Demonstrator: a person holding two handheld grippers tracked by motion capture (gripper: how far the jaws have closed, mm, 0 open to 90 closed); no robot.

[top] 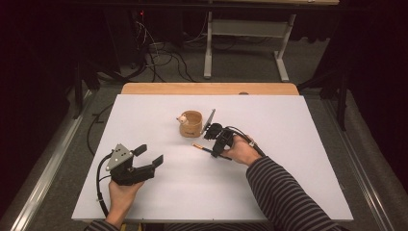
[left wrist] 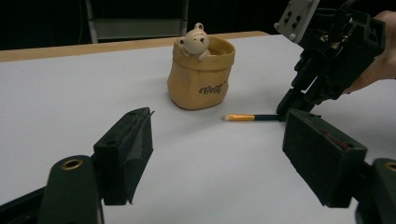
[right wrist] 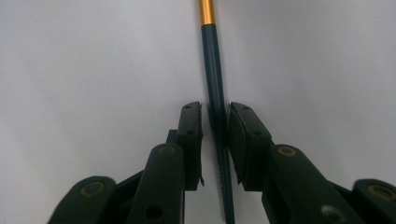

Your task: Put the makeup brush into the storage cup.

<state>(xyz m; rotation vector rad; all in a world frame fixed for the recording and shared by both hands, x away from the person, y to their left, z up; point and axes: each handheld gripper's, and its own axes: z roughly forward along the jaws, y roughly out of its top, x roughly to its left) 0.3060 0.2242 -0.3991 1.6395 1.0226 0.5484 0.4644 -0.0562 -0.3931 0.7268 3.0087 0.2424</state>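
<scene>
The right claw [right wrist: 214, 140] stands narrow around a makeup brush [right wrist: 212, 70] lying on the counter [top: 288, 125]; the left claw [top: 146, 157] gapes wide.

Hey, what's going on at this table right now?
A person at a white table holds a gripper in each hand. The right gripper is down at a thin brush with a dark handle and gold band, which lies flat on the table; its jaws sit on either side of the handle, nearly closed, with small gaps left. The left gripper hangs open off to the side, holding nothing. A tan pot with a small bear figure on its rim stands just beyond the brush.
</scene>
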